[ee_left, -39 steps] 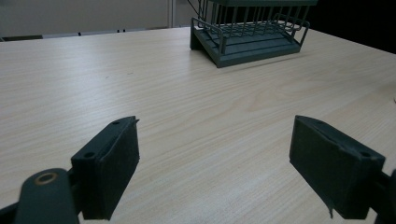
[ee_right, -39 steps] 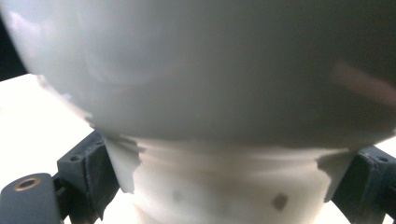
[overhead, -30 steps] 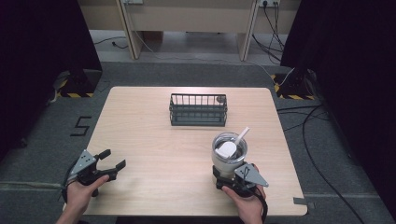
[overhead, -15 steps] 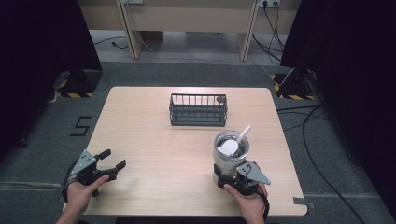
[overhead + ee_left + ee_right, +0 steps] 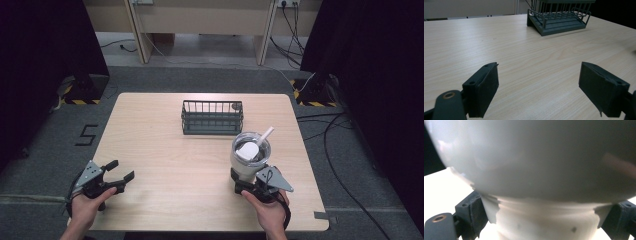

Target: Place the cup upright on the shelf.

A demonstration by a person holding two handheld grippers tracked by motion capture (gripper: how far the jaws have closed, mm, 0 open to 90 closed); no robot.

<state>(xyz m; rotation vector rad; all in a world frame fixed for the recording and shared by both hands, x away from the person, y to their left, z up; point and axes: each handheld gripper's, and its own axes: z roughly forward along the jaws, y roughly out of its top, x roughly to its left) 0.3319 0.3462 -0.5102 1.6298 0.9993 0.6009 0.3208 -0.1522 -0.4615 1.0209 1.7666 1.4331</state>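
One pale wooden table [image 5: 165, 150] on grey carpet [image 5: 60, 135].

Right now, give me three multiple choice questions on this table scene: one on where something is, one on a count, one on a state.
1. Where is the wire basket?
A. far side of the table, middle
B. near left corner
C. in the left gripper

2. How many straws stand in the tumbler?
A. none
B. one
C. three

3. How is the left gripper?
A. shut on the basket
B. shut on the tumbler
C. open, holding nothing

Answers: 1 A, the high view shows it by the far edge. 2 B, one white straw sticks out. 3 C, its fingers stand apart over bare table.
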